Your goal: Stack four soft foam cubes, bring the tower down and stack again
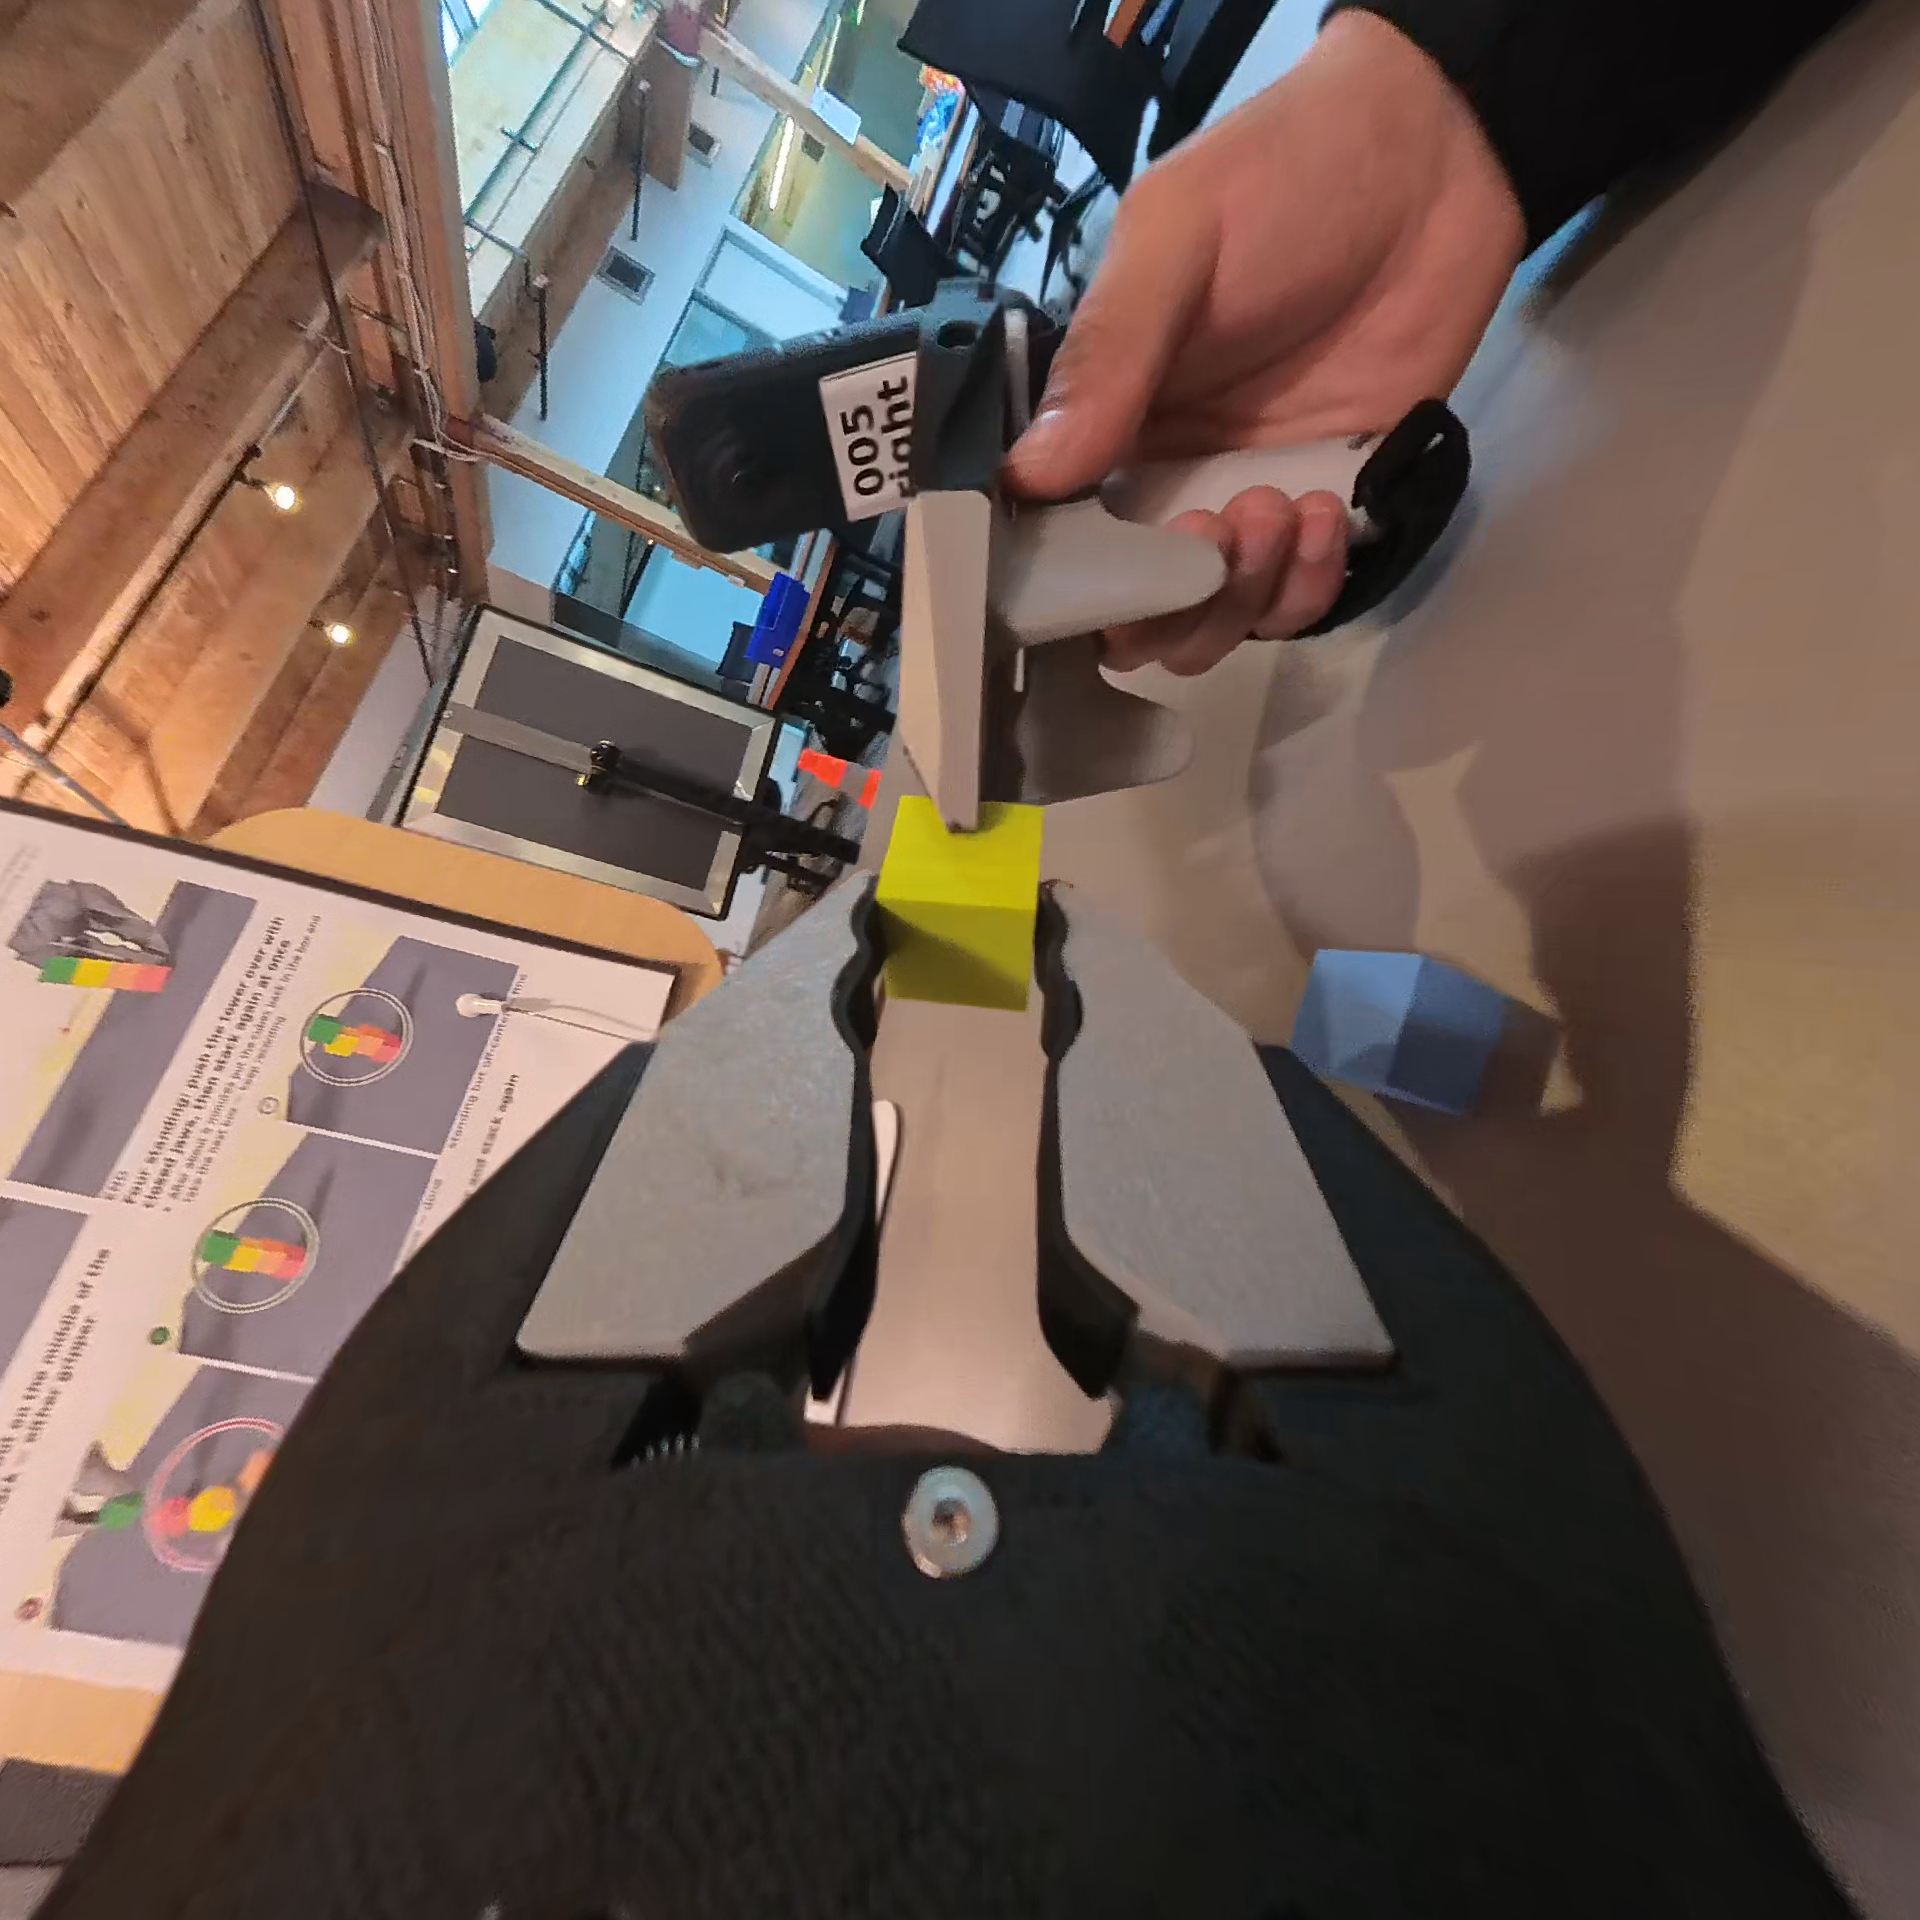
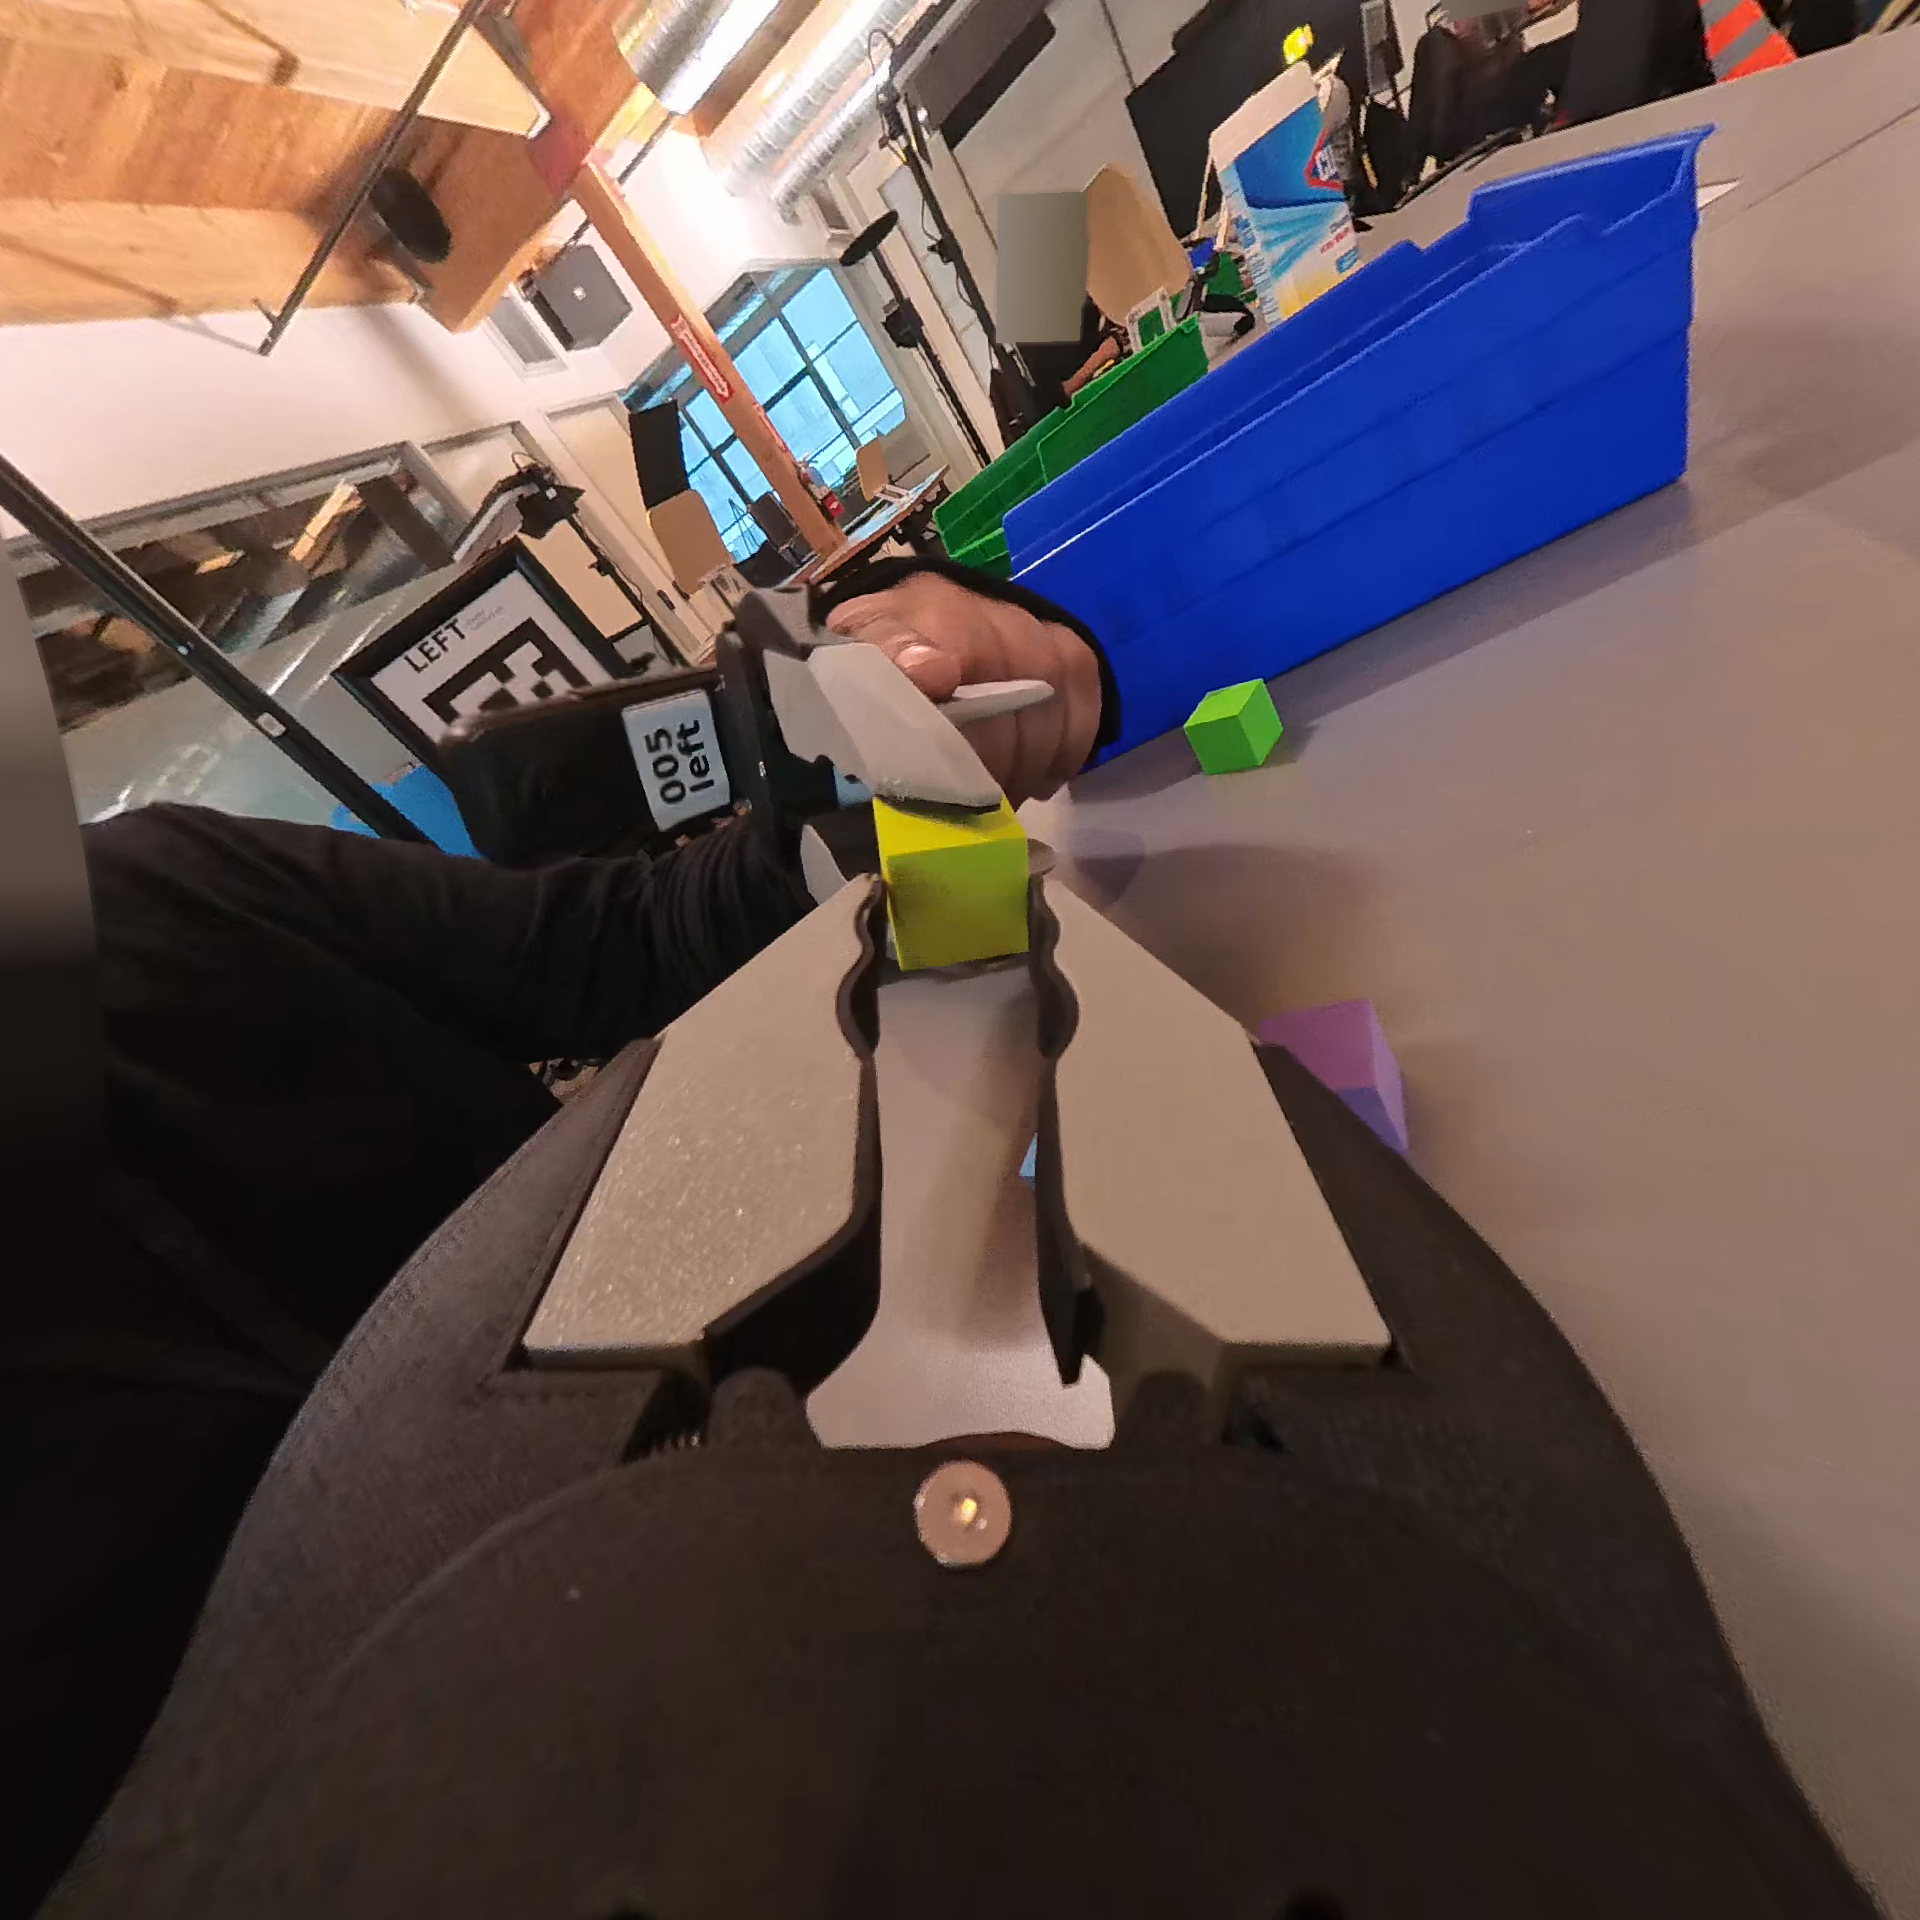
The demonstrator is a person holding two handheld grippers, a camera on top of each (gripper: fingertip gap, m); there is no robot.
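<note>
A yellow foam cube (image 1: 961, 940) sits between the fingertips of my left gripper (image 1: 956, 914), which is shut on its sides. My right gripper (image 2: 954, 914) is shut on the same yellow cube (image 2: 951, 894). In the left wrist view the right gripper (image 1: 997, 810) comes from above, with one finger on the cube's near face and one behind. In the right wrist view the left gripper (image 2: 904, 821) clamps it from the top and from below. A blue cube (image 1: 1403, 1029), a green cube (image 2: 1236, 727) and a purple cube (image 2: 1340, 1060) lie apart on the grey table (image 2: 1558, 935).
A blue bin (image 2: 1351, 468) and a green bin (image 2: 1070, 436) stand at the far side of the table. A printed instruction sheet (image 1: 260, 1195) on a wooden board lies to the left of my left gripper. A person's hands hold both grippers. Only a small space, under 4 cm, lies between the two pairs of fingers.
</note>
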